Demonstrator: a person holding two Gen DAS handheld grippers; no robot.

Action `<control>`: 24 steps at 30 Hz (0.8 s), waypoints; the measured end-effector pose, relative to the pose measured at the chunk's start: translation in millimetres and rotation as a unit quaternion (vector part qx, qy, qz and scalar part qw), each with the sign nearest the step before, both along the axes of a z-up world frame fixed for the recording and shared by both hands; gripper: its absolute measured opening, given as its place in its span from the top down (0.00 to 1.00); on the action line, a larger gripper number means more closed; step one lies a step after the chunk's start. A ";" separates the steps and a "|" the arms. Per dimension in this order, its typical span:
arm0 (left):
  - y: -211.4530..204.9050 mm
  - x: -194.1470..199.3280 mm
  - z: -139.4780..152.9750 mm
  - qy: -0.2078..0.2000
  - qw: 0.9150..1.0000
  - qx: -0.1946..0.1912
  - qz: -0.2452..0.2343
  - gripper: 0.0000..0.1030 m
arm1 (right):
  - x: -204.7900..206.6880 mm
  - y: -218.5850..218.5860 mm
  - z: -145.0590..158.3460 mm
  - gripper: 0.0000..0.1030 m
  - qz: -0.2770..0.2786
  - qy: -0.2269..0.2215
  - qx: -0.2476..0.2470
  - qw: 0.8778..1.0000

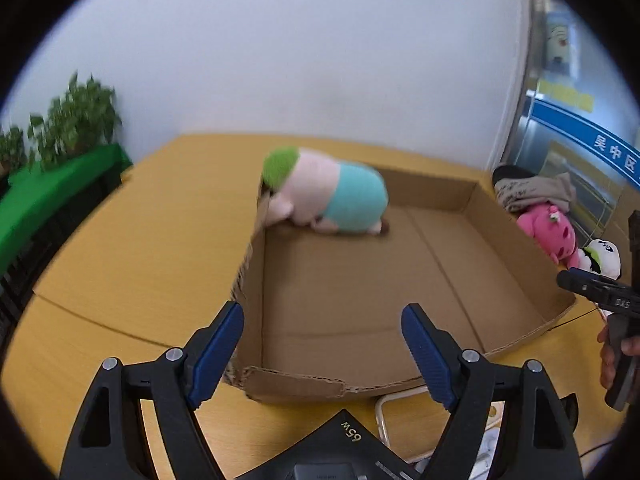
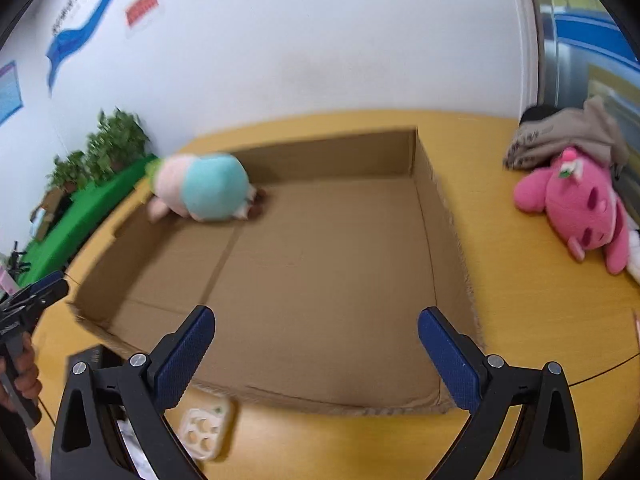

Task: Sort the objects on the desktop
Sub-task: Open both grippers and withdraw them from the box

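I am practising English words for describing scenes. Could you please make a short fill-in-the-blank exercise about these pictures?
1. The plush toy with the green cap lies inside the cardboard ____.
2. The pink plush toy lies outside the box, on the ____.
3. The left gripper and the right gripper both hold ____.

Missing words: box; table; nothing

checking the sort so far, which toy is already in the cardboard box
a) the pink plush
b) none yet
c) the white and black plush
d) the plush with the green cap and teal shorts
d: the plush with the green cap and teal shorts lies in the far left corner of the cardboard box, while the pink plush and the white and black plush lie outside it on the table.
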State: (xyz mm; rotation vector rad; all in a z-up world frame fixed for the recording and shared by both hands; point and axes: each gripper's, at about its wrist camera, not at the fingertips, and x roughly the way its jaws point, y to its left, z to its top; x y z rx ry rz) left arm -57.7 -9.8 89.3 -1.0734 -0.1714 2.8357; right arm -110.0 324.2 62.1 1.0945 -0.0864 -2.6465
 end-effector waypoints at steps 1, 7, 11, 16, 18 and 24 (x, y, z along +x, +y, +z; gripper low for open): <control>-2.6 -4.8 -8.0 -0.017 1.000 -0.003 0.004 0.22 | -9.8 -0.3 -12.0 0.00 -0.007 -0.023 0.012 1.000; -1.9 -3.2 -22.5 -0.034 0.999 -0.035 -0.008 0.23 | 0.5 -1.5 -31.5 0.02 -0.005 -0.050 0.043 0.998; -11.1 1.4 -27.1 -0.047 0.998 -0.027 -0.008 0.24 | 16.8 -11.8 -34.0 0.01 -0.007 -0.050 0.054 0.997; -20.1 17.6 -2.8 -0.018 0.999 -0.036 0.001 0.27 | 38.9 -12.9 -6.7 0.01 -0.021 -0.033 0.034 0.999; -19.2 35.2 20.1 0.017 0.999 -0.047 -0.001 0.27 | 57.9 -9.4 17.2 0.01 -0.016 0.001 0.024 1.000; -26.7 108.2 91.8 0.123 0.992 -0.029 0.003 0.22 | 144.4 22.4 92.3 0.00 -0.028 0.106 0.014 0.994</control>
